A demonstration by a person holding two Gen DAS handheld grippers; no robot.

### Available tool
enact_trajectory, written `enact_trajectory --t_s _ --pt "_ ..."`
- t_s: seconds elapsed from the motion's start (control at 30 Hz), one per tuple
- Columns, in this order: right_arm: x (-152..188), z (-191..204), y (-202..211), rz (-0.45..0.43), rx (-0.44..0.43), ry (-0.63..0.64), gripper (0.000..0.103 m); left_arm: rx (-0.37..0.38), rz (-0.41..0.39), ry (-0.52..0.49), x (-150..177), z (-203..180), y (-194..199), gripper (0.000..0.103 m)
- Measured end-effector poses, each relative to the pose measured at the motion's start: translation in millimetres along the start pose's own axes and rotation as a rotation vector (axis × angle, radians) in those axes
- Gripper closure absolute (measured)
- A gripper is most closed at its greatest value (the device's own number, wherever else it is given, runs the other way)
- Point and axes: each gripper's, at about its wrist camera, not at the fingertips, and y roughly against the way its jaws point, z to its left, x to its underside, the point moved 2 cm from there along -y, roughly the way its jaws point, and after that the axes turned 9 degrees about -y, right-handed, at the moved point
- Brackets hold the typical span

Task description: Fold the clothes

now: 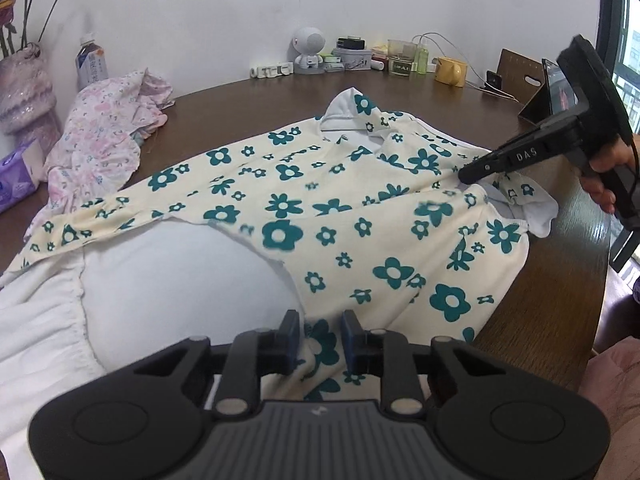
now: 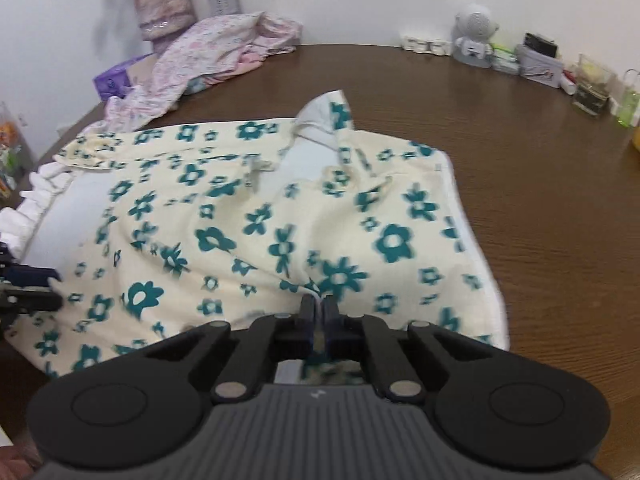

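Observation:
A cream garment with teal flowers lies spread on the brown table, its white lining turned up on the left. At the near hem my left gripper has a bunch of the floral fabric between its fingers. From the right wrist view, the garment fills the middle, and my right gripper is shut on a pinch of its cloth. That right gripper appears at the garment's right side, held by a hand. The left gripper shows at the left edge.
A pink floral clothes pile lies at the back left, by a vase, a bottle and a purple tissue pack. Along the wall stand a white robot-shaped figure, small boxes, a yellow mug and a propped tablet.

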Motion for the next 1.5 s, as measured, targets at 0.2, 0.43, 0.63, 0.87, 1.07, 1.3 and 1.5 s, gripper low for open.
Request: enact_trajectory --t_s 0.2,0.43,0.63,0.87,1.07,1.3,1.5 --pt "-11 -13 17 -0.045 -0.065 -0.087 0.055 0.015 -0.009 0.022 -3 5 2 0.081" --pt "-32 -37 -15 -0.032 0.087 -0.097 0.055 0.003 -0.072 0.029 -21 9 3 0.081" --pt "-28 -17 -27 -0.026 0.080 0.004 0.097 0.014 -0.034 0.026 -15 10 -15 0.081" --pt "-38 -34 -21 -0.033 0.049 -0.054 0.098 0.033 -0.048 0.086 -7 21 -13 0.081" --pt "-43 -44 -20 -0.032 -0.002 -0.114 0.098 0.041 -0.070 0.103 -2 23 -11 0.081" --pt "-49 -54 -29 -0.023 -0.022 -0.183 0.067 0.051 -0.088 0.115 -1 23 -11 0.077" --pt "-56 -40 -44 -0.022 0.047 -0.066 0.096 0.052 -0.102 0.135 1 24 -11 0.077"
